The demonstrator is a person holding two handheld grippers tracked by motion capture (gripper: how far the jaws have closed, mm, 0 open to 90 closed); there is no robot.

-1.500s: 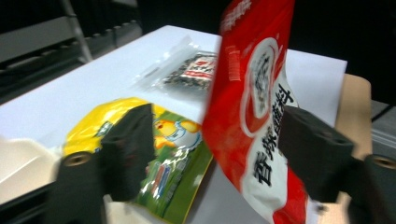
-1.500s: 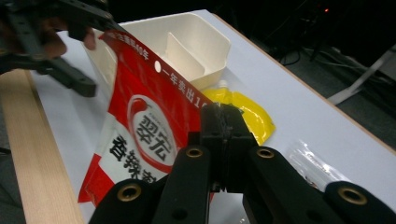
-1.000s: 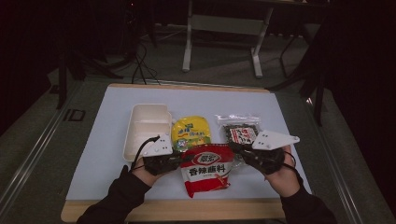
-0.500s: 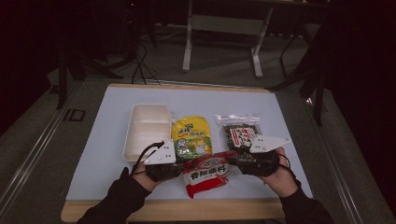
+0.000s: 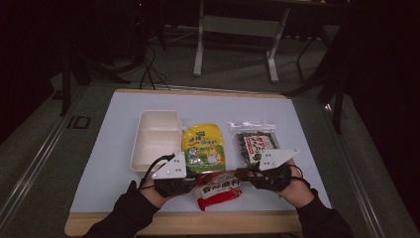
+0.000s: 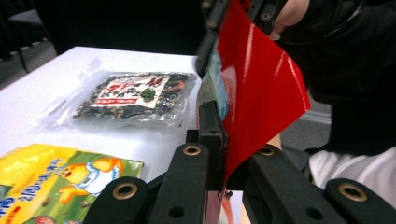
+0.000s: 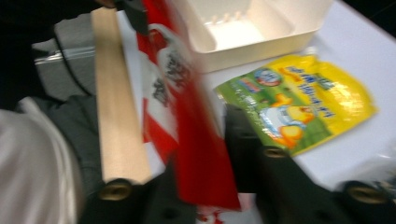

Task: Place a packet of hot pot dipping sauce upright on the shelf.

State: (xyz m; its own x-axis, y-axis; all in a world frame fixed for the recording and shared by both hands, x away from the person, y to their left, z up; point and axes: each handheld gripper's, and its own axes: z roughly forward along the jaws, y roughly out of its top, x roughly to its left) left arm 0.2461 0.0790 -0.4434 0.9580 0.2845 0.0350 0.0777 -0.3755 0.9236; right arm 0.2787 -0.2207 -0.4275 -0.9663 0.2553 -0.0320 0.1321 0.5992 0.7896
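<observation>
Hands lower than a second ago; red packet (image 5: 219,187) now just above table's near edge, stretched between grippers. Left gripper (image 5: 190,184) clamped on one end. Right gripper (image 5: 246,174) jaws just closed onto other end. Likely ready to tear open, tray (image 5: 154,140) nearby.

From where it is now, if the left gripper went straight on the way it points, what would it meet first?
The left gripper is shut on the red packet, whose far end the right gripper holds. Straight on, it would probably meet that gripper first, though depth is unclear.
</observation>
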